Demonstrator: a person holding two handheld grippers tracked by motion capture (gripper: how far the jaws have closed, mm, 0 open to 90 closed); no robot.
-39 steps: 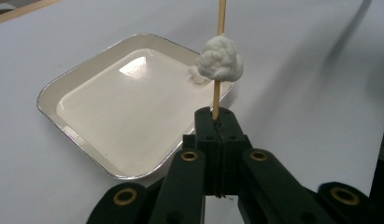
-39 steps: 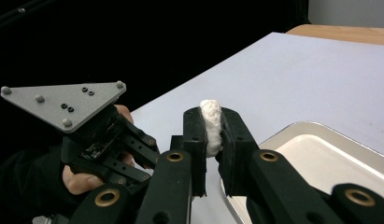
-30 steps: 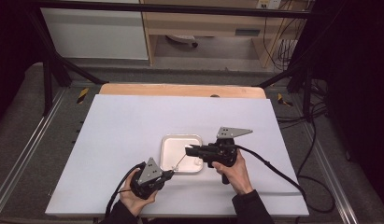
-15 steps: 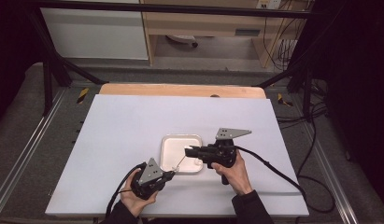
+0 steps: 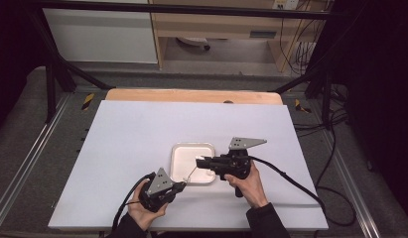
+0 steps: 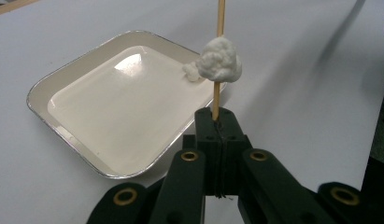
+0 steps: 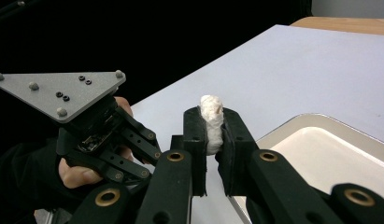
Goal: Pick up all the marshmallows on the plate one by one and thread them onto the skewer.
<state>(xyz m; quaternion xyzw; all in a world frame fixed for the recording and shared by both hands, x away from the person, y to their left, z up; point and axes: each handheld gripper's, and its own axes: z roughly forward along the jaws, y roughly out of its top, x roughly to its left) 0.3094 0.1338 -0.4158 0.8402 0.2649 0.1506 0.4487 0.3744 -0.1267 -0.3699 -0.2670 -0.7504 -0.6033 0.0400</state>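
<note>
1. Left hand-held gripper (image 5: pixel 180 185), near edge of the bench (image 5: pixel 132 134): jaws pressed together on a thin wooden skewer (image 6: pixel 218 88), which carries a white marshmallow-like lump (image 6: pixel 220 60) partway up.
2. Right hand-held gripper (image 5: pixel 201 161), just right of the tray: jaws pinch a second white lump (image 7: pixel 212 122) between the pads.
3. White tray (image 5: pixel 177 149), shallow and rectangular, lies between the two grippers, mid-bench; the skewer tip reaches over its near right part.

White lump (image 6: pixel 220 60), tan skewer (image 6: pixel 219 56), cream tray (image 6: pixel 63 74).
</note>
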